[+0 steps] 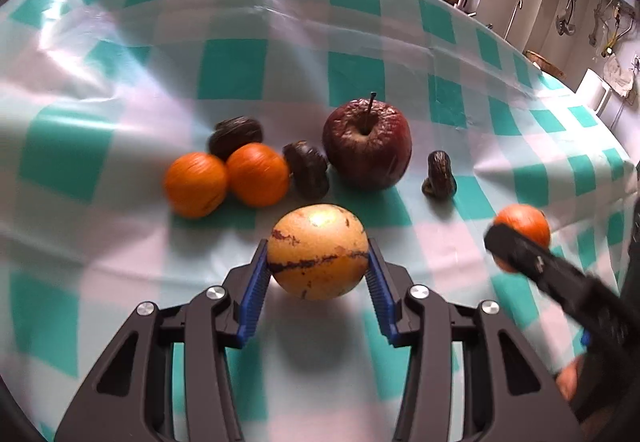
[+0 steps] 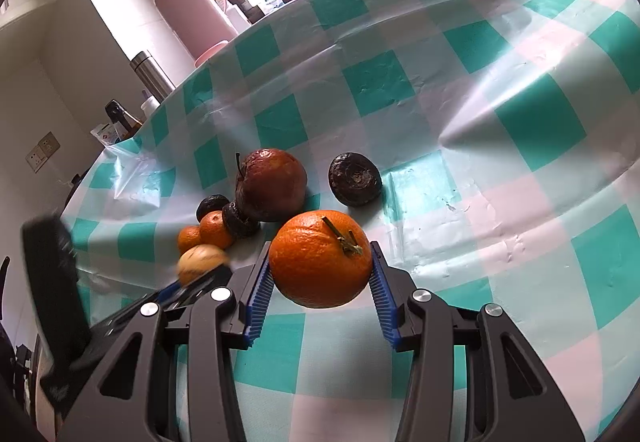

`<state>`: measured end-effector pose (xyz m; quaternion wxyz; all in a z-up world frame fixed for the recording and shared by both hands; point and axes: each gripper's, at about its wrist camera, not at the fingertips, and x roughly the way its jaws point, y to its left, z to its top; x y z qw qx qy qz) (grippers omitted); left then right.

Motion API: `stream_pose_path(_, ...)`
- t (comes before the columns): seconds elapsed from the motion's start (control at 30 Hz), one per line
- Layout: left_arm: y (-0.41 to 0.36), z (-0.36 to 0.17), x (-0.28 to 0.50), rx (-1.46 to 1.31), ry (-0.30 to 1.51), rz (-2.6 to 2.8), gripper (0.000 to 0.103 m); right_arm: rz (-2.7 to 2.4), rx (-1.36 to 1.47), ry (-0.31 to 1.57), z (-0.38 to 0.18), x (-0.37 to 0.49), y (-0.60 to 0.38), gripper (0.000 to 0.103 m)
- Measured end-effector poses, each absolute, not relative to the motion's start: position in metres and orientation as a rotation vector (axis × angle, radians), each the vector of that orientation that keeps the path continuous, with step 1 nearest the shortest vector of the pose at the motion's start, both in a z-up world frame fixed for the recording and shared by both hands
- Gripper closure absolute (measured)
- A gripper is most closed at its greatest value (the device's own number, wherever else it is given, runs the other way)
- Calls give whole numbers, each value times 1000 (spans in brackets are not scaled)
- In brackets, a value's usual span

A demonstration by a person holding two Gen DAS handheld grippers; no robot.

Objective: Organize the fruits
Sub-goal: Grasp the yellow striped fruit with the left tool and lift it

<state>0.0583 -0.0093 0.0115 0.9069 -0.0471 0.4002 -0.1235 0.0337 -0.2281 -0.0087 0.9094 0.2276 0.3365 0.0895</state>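
The left gripper (image 1: pixel 318 262) holds a round yellow fruit with dark streaks (image 1: pixel 318 252) just above the green-and-white checked tablecloth (image 1: pixel 232 70), and the right gripper (image 2: pixel 320 266) holds a big round orange (image 2: pixel 320 258), so squeeze softly and set each down beside its own kind.

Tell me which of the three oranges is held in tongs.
The orange between the right tongs, stem stub showing. The other two oranges lie touching on the checked cloth, ungripped.
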Motion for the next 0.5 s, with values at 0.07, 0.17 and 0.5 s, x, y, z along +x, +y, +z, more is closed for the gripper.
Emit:
stream_pose_path(0.07, -5, 15, 47, -101, 807, -239, 57, 187, 469, 695, -9, 34, -228, 58)
stream_pose_path(0.17, 1, 20, 30, -107, 775, -221, 57, 197, 470, 693, -9, 33, -228, 58)
stream_pose_path(0.5, 8, 24, 14, -129, 762, -234, 57, 221, 482, 666, -7, 28, -231, 58)
